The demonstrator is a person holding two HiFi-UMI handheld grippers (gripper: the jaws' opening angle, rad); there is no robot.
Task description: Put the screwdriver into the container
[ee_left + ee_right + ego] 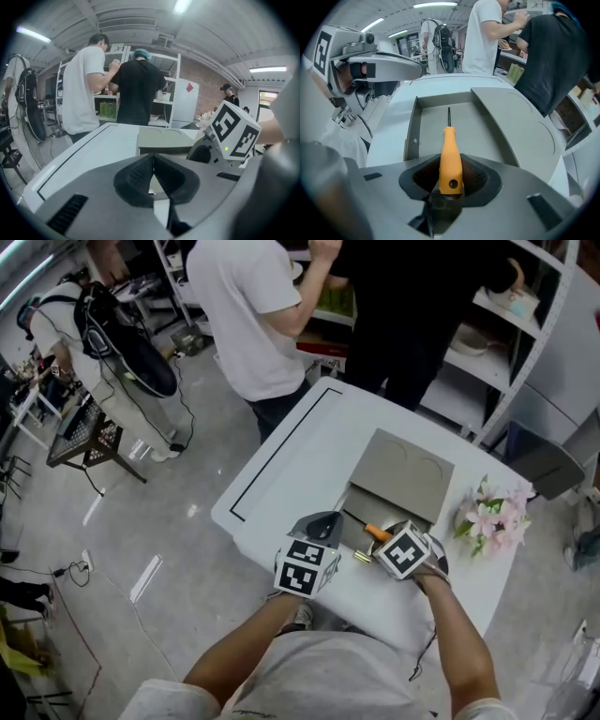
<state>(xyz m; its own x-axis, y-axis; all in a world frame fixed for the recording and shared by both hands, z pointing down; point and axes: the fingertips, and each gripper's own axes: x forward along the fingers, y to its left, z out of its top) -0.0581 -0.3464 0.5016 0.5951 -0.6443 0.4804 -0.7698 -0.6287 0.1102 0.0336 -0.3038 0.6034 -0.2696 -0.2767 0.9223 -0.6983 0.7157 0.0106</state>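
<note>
Orange screwdriver [450,157] in right gripper [451,180] — shaft over grey container [411,133]

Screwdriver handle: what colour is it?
The screwdriver handle is orange, clearest in the right gripper view.

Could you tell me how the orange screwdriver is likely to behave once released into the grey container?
The screwdriver is probably stiff and light: thin shaft, plastic-looking handle. Its round handle may roll on the flat floor of the container, though the walls should stop it.
</note>
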